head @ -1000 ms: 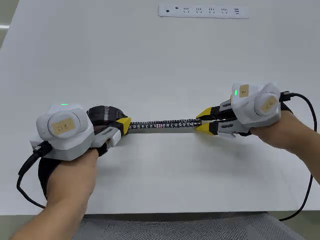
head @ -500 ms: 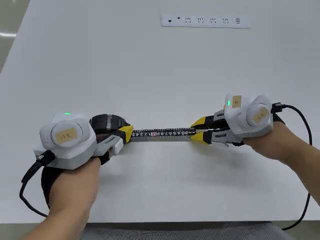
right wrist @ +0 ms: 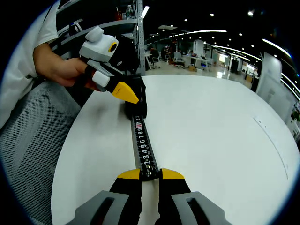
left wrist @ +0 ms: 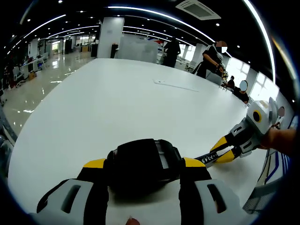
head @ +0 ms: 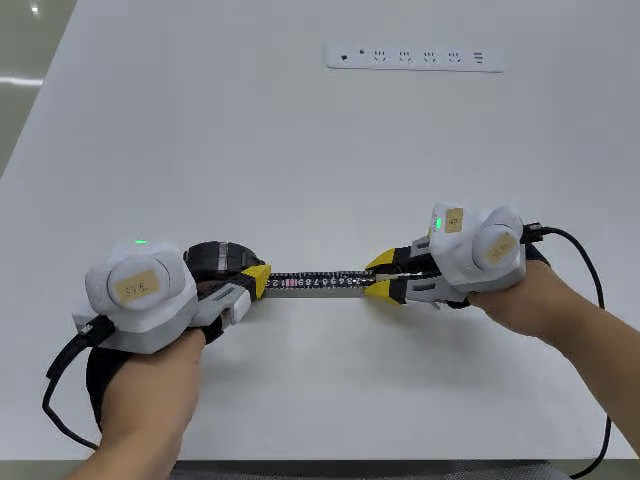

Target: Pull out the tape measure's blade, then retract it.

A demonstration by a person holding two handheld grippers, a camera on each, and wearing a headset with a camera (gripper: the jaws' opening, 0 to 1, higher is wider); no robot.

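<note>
A black round tape measure case [head: 214,259] [left wrist: 143,161] rests on the white table, and my left gripper [head: 252,278] [left wrist: 143,164] is shut on it. Its dark blade [head: 317,281] [right wrist: 142,146] with white numerals runs out to the right. My right gripper [head: 380,276] [right wrist: 150,175] is shut on the blade's end. In the left gripper view, the right gripper [left wrist: 224,150] shows at the right, holding the blade [left wrist: 206,160]. In the right gripper view, the case [right wrist: 136,99] lies ahead, with the left gripper [right wrist: 123,91] on it.
A white power strip [head: 415,57] lies at the far side of the white table [head: 300,150]. Cables [head: 590,290] trail from both grippers toward the near edge. People stand beyond the table [left wrist: 140,103] in the left gripper view; a mesh chair [right wrist: 33,140] sits by the table edge [right wrist: 70,140].
The right gripper has moved left toward the case with the blade's end, so the exposed blade is shorter. The head camera has also shifted, so the power strip sits lower in the picture.
</note>
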